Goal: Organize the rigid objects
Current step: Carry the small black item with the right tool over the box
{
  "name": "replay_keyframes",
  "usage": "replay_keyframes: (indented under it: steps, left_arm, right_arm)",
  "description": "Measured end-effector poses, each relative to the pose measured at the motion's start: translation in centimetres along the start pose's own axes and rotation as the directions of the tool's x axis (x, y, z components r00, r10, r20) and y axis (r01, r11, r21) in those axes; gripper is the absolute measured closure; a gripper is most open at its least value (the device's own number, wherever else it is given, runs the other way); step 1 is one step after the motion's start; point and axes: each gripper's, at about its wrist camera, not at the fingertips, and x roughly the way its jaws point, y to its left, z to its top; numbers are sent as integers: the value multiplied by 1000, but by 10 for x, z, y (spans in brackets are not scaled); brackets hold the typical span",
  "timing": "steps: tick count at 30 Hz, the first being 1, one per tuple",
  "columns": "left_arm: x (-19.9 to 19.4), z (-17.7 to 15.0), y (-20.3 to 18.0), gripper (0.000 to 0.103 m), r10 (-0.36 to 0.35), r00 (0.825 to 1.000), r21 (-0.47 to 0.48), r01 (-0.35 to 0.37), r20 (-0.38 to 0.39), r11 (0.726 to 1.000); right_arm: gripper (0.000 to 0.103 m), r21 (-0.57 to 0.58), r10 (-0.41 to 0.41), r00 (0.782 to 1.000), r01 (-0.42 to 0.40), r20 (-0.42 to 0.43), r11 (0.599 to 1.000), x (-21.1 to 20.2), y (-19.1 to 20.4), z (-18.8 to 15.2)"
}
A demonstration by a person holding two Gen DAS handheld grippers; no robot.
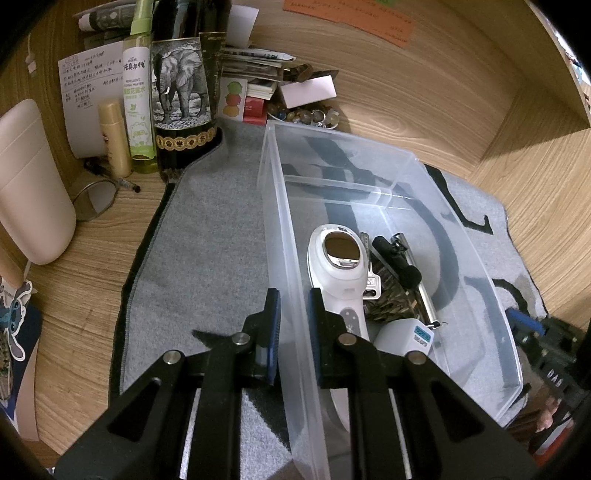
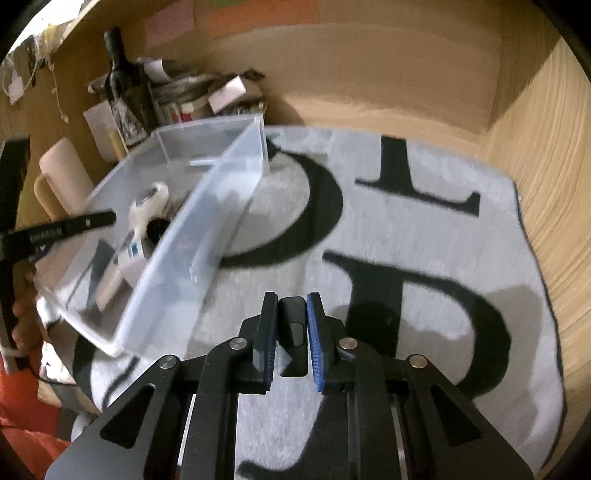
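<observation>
Left gripper (image 1: 293, 295) clamped on near wall of clear bin (image 1: 461, 229), bin on gray mat (image 1: 207, 236). Right gripper (image 2: 291, 299) closed on small black remote (image 2: 291, 332), above mat, beside bin. White handheld device (image 1: 338, 266), keys (image 1: 371, 284) inside bin.

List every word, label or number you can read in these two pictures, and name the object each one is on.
"REPELLENT FLORAL WATER": green spray bottle, under Chinese characters too small to read.
"D", "L", "O": large black letters on the grey mat.
Handwritten notes on the white sheet and orange paper: too small.
Blue label on the white box: blurred.
Elephant bottle: no legible text.
</observation>
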Motion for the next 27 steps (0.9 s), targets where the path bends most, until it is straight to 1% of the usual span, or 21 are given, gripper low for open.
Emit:
replay_keyframes:
  steps: [7,16,22,27]
  left_arm:
    - [0,0,0,89,0,1000,0,0,0,1000]
    - [0,0,0,89,0,1000,-2,0,0,1000]
    - [0,0,0,89,-1,1000,-1,1,0,1000]
    - [0,0,0,89,0,1000,0,0,0,1000]
  right_arm:
    - [89,-31,1,997,2,71,1000,-10,6,28]
    - [89,-104,60,986,-44,155,994,-14,31,68]
    - [89,-154,111,977,-84,180,984,-11,52,84]
    - [89,-188,152,975,-120,164,975,0,67,92]
